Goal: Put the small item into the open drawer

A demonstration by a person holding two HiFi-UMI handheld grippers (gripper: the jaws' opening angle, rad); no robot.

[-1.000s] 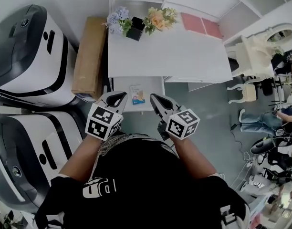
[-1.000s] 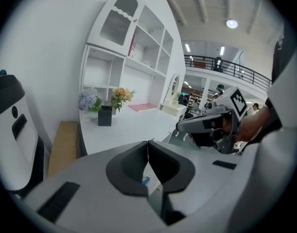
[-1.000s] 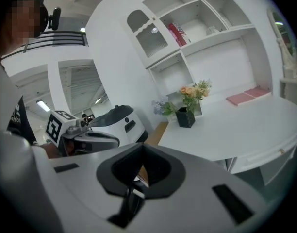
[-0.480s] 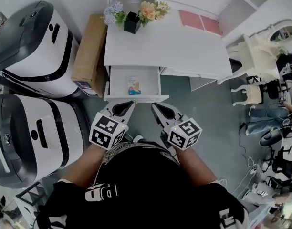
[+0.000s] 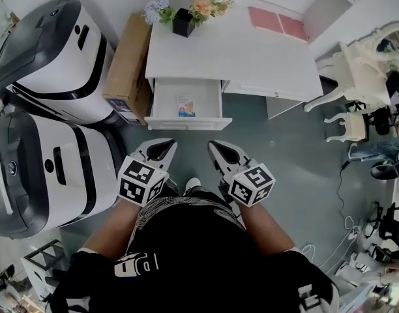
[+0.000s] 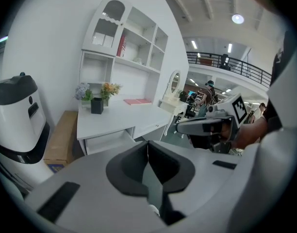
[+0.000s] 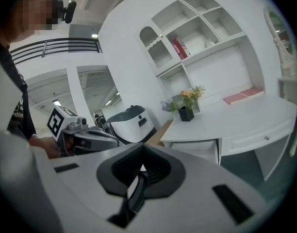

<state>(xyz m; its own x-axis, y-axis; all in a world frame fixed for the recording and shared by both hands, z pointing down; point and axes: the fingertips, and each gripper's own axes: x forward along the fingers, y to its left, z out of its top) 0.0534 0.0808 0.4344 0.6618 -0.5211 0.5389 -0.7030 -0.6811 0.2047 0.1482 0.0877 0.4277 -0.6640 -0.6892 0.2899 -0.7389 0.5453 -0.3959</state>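
The white desk's drawer (image 5: 162,107) stands pulled open. A small printed packet (image 5: 185,105) lies flat inside it. Both grippers hover over the grey floor in front of the desk, well short of the drawer. My left gripper (image 5: 159,150) is shut with nothing between its jaws, and in its own view (image 6: 147,152) the dark pads meet. My right gripper (image 5: 224,154) is shut and empty too, its pads closed together in its own view (image 7: 141,171). The drawer also shows in the left gripper view (image 6: 107,140) and the right gripper view (image 7: 199,149).
Two large white-and-black machines (image 5: 53,57) (image 5: 46,175) stand at the left, with a cardboard box (image 5: 128,64) beside the desk. On the desk top (image 5: 238,57) are a black flower pot (image 5: 183,21) and a pink book (image 5: 278,21). A white chair (image 5: 356,74) stands at the right.
The person has stepped back from the desk. The grippers, which were at the drawer's front edge, now hang apart from it over the floor. Both stayed shut.
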